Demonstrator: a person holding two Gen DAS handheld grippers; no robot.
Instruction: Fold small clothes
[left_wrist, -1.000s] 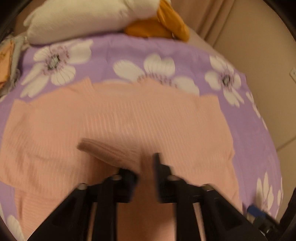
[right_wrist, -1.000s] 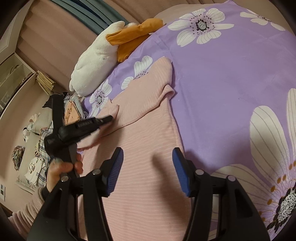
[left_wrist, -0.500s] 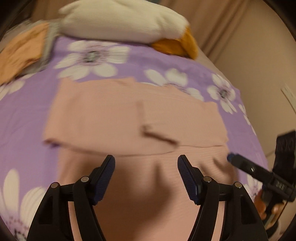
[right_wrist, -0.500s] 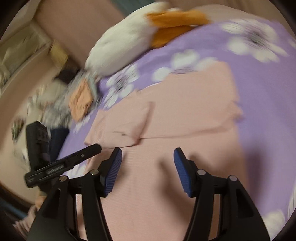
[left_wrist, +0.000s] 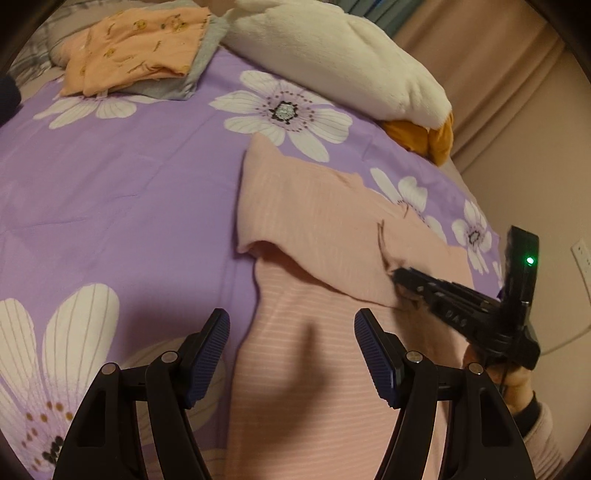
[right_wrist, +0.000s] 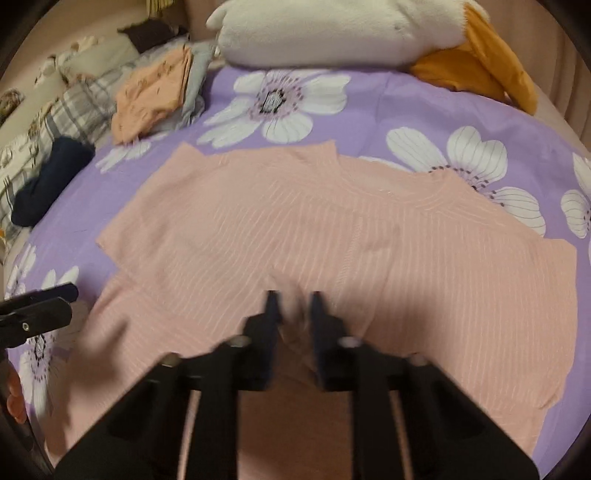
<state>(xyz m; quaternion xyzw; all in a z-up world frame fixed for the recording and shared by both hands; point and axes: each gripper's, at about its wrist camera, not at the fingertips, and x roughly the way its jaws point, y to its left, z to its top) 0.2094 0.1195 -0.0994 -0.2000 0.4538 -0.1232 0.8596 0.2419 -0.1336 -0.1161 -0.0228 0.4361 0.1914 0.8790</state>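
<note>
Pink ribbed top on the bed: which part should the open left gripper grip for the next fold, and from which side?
Probably the pink ribbed top's left side edge, where its folded-over flap bulges up off the purple floral bedspread. The left gripper could come in from the bare bedspread side; that raised edge gives its pads something to pinch.

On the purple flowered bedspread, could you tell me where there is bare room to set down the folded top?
The bedspread lies bare between the pink ribbed top and the orange patterned garment. It is crowded along the far edge, by the white plush toy, and around the right gripper on the top.
</note>
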